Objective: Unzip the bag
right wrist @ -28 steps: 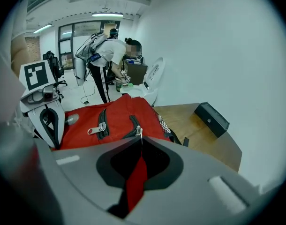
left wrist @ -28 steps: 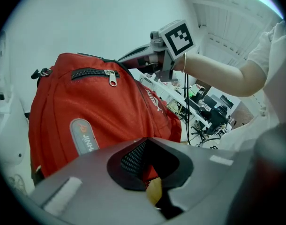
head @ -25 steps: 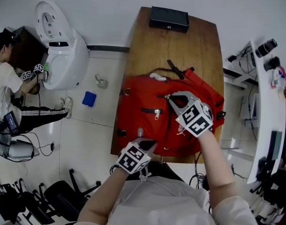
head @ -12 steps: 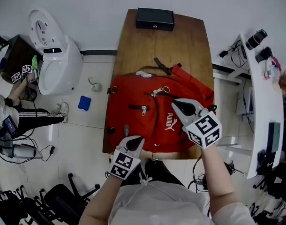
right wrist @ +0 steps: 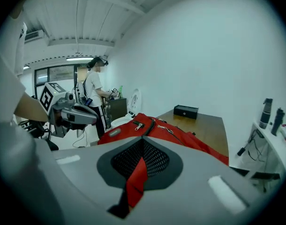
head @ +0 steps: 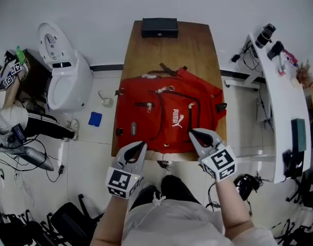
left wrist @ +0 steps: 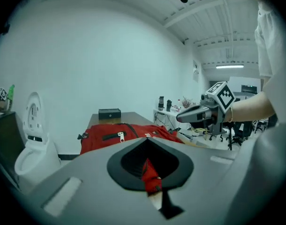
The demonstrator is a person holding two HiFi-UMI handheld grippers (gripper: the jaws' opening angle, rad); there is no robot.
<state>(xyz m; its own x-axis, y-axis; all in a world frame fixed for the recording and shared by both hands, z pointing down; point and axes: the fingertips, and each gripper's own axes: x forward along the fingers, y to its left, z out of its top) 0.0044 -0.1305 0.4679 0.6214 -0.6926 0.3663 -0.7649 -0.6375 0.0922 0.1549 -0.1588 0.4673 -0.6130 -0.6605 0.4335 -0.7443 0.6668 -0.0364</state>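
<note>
1. So, the red fabric backpack [head: 167,117] lies flat on the brown wooden table [head: 169,50], straight ahead of both grippers, with its wide side running across the table.
2. The left gripper [head: 142,144] and right gripper [head: 192,131] both hover at the backpack's near edge, jaws pressed together and pinching nothing.
3. The dark main zipper line [head: 183,97] curves from far-middle toward the right. The right gripper looks closer to the small silver pull [head: 191,105].
4. No view shows inside the backpack. The flat black box [head: 159,27] at the far end sits closed.
</note>
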